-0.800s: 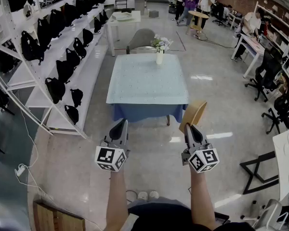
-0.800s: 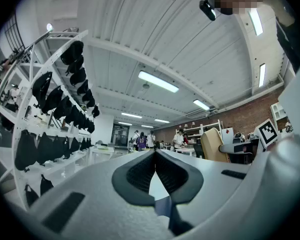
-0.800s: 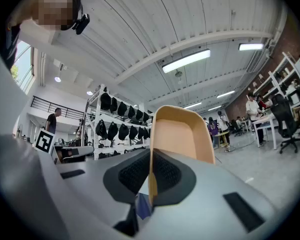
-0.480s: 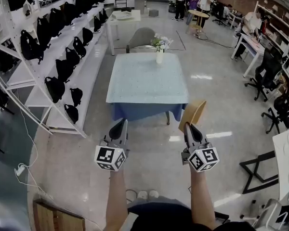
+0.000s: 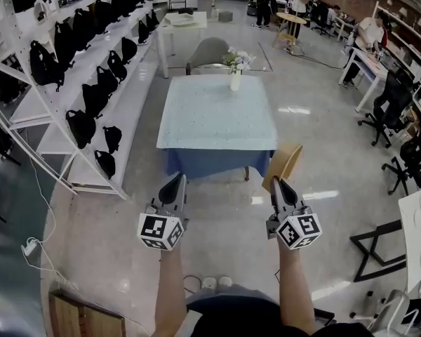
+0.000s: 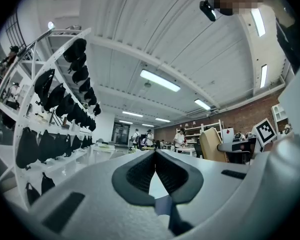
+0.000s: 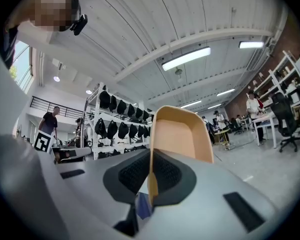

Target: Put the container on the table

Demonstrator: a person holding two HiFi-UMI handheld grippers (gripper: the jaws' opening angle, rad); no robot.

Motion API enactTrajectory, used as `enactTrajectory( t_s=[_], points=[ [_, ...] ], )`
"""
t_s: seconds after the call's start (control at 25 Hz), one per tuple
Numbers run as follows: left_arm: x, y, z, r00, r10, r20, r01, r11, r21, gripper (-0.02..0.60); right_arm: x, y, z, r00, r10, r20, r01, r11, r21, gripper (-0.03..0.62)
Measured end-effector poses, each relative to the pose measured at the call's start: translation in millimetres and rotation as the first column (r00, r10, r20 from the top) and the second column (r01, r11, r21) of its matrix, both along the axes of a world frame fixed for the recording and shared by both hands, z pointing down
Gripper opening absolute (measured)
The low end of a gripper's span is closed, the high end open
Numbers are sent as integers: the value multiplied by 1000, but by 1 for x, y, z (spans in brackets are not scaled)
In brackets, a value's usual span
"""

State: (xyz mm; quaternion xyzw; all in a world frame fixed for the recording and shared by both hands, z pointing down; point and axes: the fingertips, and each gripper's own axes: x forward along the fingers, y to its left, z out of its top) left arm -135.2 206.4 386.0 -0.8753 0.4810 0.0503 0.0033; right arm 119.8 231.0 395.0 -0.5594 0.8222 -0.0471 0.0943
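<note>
L gripper (image 5: pixel 176 182) was over the floor (image 5: pixel 217 223), jaws pressed together w/ nothing btwn them. R gripper (image 5: pixel 276 184), level w/ it, was clamped on the rim of the tan container (image 5: pixel 285 161), held upright in the air, short of the blue-clothed table (image 5: pixel 217 118). Flower vase (image 5: pixel 235 74) stood at the table's far edge.

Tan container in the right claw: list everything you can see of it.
The tan, shallow tray-like container has rounded corners and a raised rim. It looks like smooth plastic, and its hollow is empty. The right claw is shut on one edge of the rim and holds it up on edge, tilted. It hangs over the floor, short of the blue-clothed table. Only the claw touches it.
</note>
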Motion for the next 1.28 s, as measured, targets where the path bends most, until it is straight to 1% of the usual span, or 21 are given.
enactTrajectory(
  t_s=[0.2, 0.48, 0.76, 1.0, 1.08, 1.16, 1.28],
  points=[
    [-11, -5, 0, 1000, -1, -3, 1, 1000, 2, 2, -1, -6, 4, 1000, 21, 19, -20, 1000, -5, 14],
    [-28, -7, 4, 1000, -4, -13, 4, 1000, 1, 2, -12, -8, 8, 999, 38, 19, -38, 999, -10, 14],
    [-32, -19, 8, 1000, -10, -18, 10, 1000, -3, 2, -14, -18, 18, 999, 39, 16, -38, 999, -32, 14],
    [-31, -54, 14, 1000, -22, -7, 22, 1000, -8, 2, -10, -55, 29, 999, 33, 25, -32, 999, -39, 14],
    [-29, -70, 18, 1000, -28, 1, 28, 1000, -10, 2, -7, -75, 32, 999, 27, 31, -25, 999, -37, 14],
    [-25, -88, 23, 999, -36, 18, 36, 999, -14, 2, -2, -98, 35, 998, 22, 57, -19, 999, -36, 14],
    [-21, -119, 30, 999, -46, 19, 47, 999, -25, 2, 7, -134, 42, 996, 23, 85, -19, 999, -41, 14]
  ],
)
